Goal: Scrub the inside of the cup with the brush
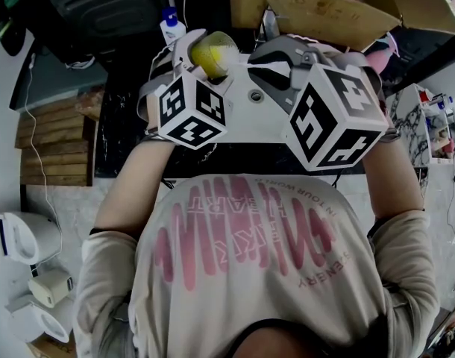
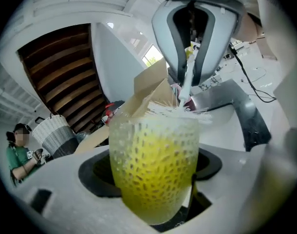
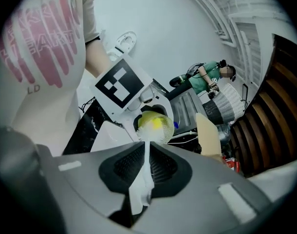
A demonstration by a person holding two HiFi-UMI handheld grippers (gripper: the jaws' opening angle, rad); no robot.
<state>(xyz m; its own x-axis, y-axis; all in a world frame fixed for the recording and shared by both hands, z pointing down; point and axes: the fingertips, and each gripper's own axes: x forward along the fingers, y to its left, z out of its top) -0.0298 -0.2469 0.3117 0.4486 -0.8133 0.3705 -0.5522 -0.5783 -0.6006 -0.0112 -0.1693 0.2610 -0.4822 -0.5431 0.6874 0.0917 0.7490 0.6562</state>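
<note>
A dimpled yellow-green cup point(image 2: 154, 168) stands between the jaws of my left gripper point(image 2: 156, 206), which is shut on it. In the head view the cup point(image 1: 213, 54) shows above the left marker cube point(image 1: 192, 110). My right gripper point(image 3: 139, 199) is shut on the white handle of a brush point(image 3: 144, 165). Its white bristles point(image 2: 180, 112) sit at the cup's mouth. From the right gripper view the brush head point(image 3: 149, 134) enters the cup point(image 3: 155, 125). Both grippers are held up close together in front of the person's chest, the right one point(image 1: 287, 58) facing the left.
A black counter point(image 1: 130, 125) lies below. On it stands a white bottle with a blue cap point(image 1: 170, 25), and a cardboard box point(image 1: 317, 6) is behind. Wooden slats point(image 1: 52, 144) sit at left. A person in green point(image 3: 207, 79) stands in the background.
</note>
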